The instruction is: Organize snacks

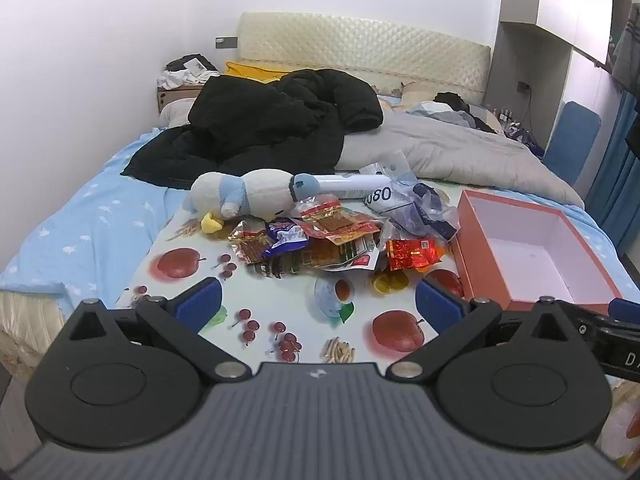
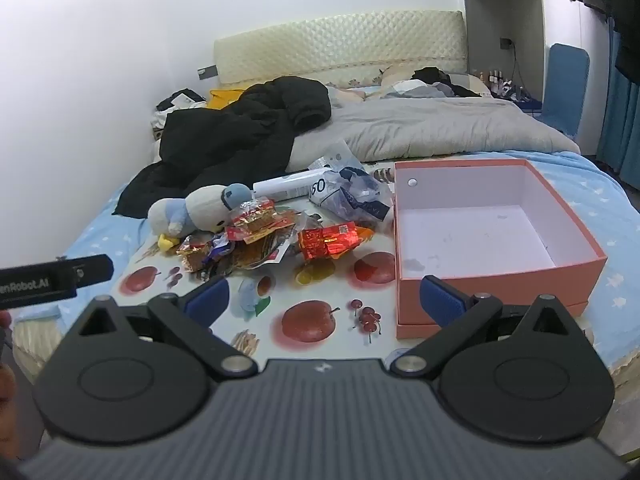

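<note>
A pile of snack packets (image 1: 316, 240) lies on a fruit-print cloth (image 1: 280, 296) on the bed; it also shows in the right wrist view (image 2: 264, 240). A red foil packet (image 1: 414, 254) lies at the pile's right side (image 2: 330, 242). An open, empty orange box (image 1: 532, 252) with a white inside stands to the right (image 2: 480, 224). My left gripper (image 1: 318, 306) is open and empty, short of the pile. My right gripper (image 2: 324, 300) is open and empty, near the box's front left corner.
A plush penguin (image 1: 240, 198) lies behind the pile. A white tube (image 1: 352, 186) and crumpled clear bags (image 1: 416, 208) lie beside it. A black jacket (image 1: 260, 128) and grey duvet (image 1: 460, 152) cover the far bed. The left gripper's body (image 2: 52, 276) shows at left.
</note>
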{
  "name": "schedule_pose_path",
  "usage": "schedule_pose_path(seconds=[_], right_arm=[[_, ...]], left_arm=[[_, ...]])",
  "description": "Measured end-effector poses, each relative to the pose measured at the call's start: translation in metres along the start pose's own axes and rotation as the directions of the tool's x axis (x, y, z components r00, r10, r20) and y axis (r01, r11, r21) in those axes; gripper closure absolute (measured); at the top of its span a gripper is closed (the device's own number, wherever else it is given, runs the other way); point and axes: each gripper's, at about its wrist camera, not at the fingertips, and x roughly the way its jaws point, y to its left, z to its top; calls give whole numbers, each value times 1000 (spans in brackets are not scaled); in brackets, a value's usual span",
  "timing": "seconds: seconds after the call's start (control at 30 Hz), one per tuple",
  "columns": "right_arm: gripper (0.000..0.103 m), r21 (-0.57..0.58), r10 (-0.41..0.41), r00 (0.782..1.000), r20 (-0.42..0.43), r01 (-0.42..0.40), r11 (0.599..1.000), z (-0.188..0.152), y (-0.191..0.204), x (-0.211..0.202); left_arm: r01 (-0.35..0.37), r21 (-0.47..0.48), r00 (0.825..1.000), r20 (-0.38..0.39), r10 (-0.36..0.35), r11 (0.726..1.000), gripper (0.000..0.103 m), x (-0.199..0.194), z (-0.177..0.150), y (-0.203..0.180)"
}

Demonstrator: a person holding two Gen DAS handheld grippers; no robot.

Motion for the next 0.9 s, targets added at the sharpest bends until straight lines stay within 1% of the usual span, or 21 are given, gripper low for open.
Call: schedule_pose_path(seconds=[0.13,0.17,0.2,0.27,0.33,0.43,0.6,0.77,0.9], right_arm=[[0,-1,-8,1000,13,8,1000,2,-4,-2],[0,-2,-4,999,37,4,1000,-1,-4,-8],[0,2,2,999,43,-3,1000,-2,-7,-9],[0,-4,-18,1000,20,18,1000,-2,-5,-2],[0,-1,-17,1000,22,17,1000,0,-10,1],[0,-8,-14,999,49,14,1000,-3,-9,-5],[0,11,-15,998,60,14,1000,-2,-13,-11],[0,14,-45,996,82,44,999,-1,-14,-15],[0,26,-52,996,79,50,998,-2,-18,-14]], left_arm=[[-1,-7,1000,-5,1,1000,0,2,0,-1],[2,-9,1000,-4,-2,1000,0,2,0,-1],[5,-8,1000,-4,-5,1000,0,4,1,-3],[9,2,1000,0,-9,1000,0,1,-2,-5],[16,7,1000,1,-16,1000,0,2,-4,-7],[28,14,1000,-2,-28,1000,0,2,-6,-10],[47,21,999,-8,-47,999,0,1,-5,-17],[52,33,999,2,-52,998,0,-2,-7,-24],[63,6,998,6,-63,998,0,-4,-8,-24]])
